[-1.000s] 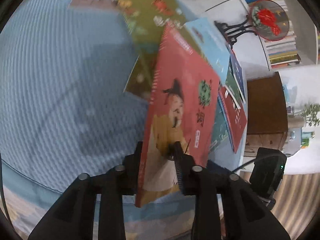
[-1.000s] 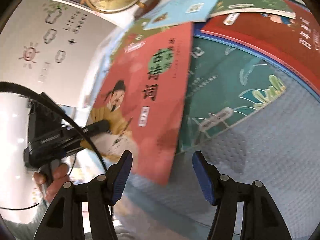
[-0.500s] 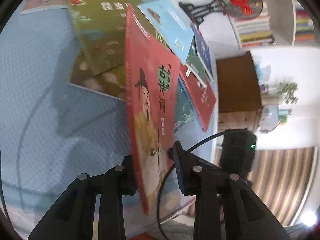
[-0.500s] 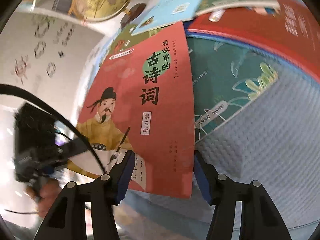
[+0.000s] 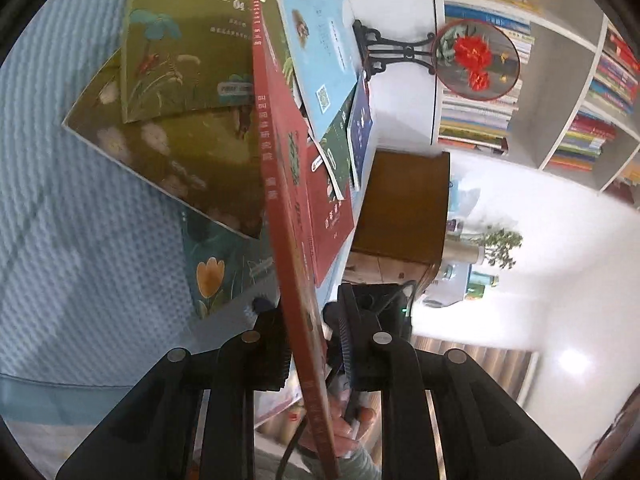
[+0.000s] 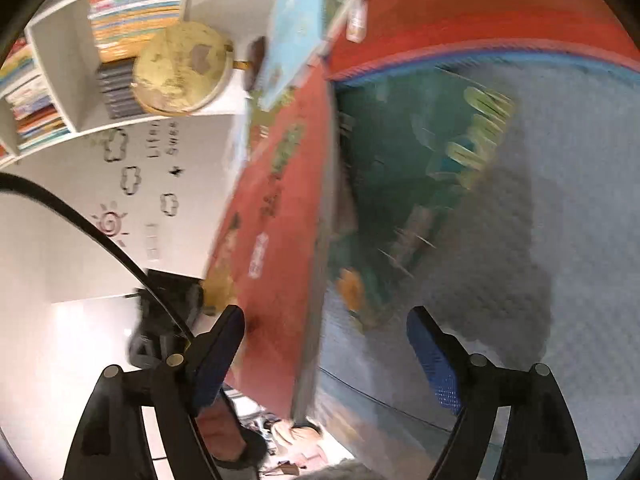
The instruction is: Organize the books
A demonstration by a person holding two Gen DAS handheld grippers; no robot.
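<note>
A red picture book (image 5: pixel 288 200) stands on edge, lifted off the pile. My left gripper (image 5: pixel 310 344) has its near corner between the jaws, which are closing, and the pads pinch it. The right wrist view is blurred. There the same red book (image 6: pixel 280 240) rises between the jaws of my right gripper (image 6: pixel 328 352), which are opening. Its blue pads (image 6: pixel 432 360) stand well clear of the cover. Under the red book lie a teal book (image 6: pixel 400 200) and a dark red book (image 5: pixel 332 208).
More books overlap on the blue tablecloth (image 5: pixel 60 200): a green one (image 5: pixel 192 40), a large olive one (image 5: pixel 168 148), a light blue one (image 5: pixel 320 52). A round fan ornament (image 5: pixel 476 60), full bookshelves (image 5: pixel 560 80) and a globe (image 6: pixel 180 68) stand behind. A brown cabinet (image 5: pixel 404 200) sits beyond the table edge.
The red book has swung from a slanted, face-on pose to standing edge-on. My right gripper's jaws have widened around it, and both views have rolled toward the shelves.
</note>
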